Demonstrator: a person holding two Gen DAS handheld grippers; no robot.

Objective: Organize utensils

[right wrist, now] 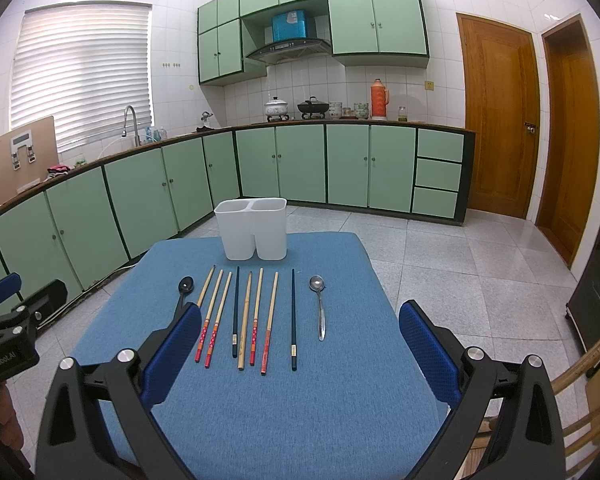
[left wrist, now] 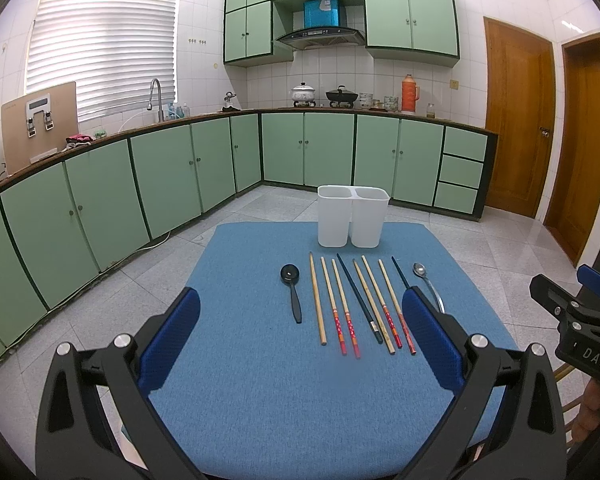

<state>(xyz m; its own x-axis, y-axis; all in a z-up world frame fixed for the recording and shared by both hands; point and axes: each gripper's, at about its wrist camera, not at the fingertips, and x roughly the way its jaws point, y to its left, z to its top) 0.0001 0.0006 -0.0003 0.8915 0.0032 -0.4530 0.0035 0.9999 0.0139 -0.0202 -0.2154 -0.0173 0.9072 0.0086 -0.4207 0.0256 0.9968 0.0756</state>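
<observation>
A white two-compartment holder [left wrist: 353, 217] [right wrist: 252, 228] stands at the far end of a blue-covered table [left wrist: 300, 400] [right wrist: 300, 408]. In front of it several chopsticks [left wrist: 346, 308] [right wrist: 244, 316] lie in a row, some wooden with red ends, some dark. A black spoon [left wrist: 291, 288] [right wrist: 184, 290] lies left of the row and a metal spoon [left wrist: 424, 278] [right wrist: 319, 304] lies right of it. My left gripper [left wrist: 300, 332] hovers open above the near side of the row, holding nothing. My right gripper [right wrist: 300, 344] is also open and empty; it shows at the right edge of the left wrist view.
Green kitchen cabinets [left wrist: 180, 164] run along the far and left walls, with a sink, pots and a thermos [right wrist: 379, 100] on the counter. Wooden doors [right wrist: 500, 120] are at the right. A wooden chair [right wrist: 588, 400] stands at the table's right near corner.
</observation>
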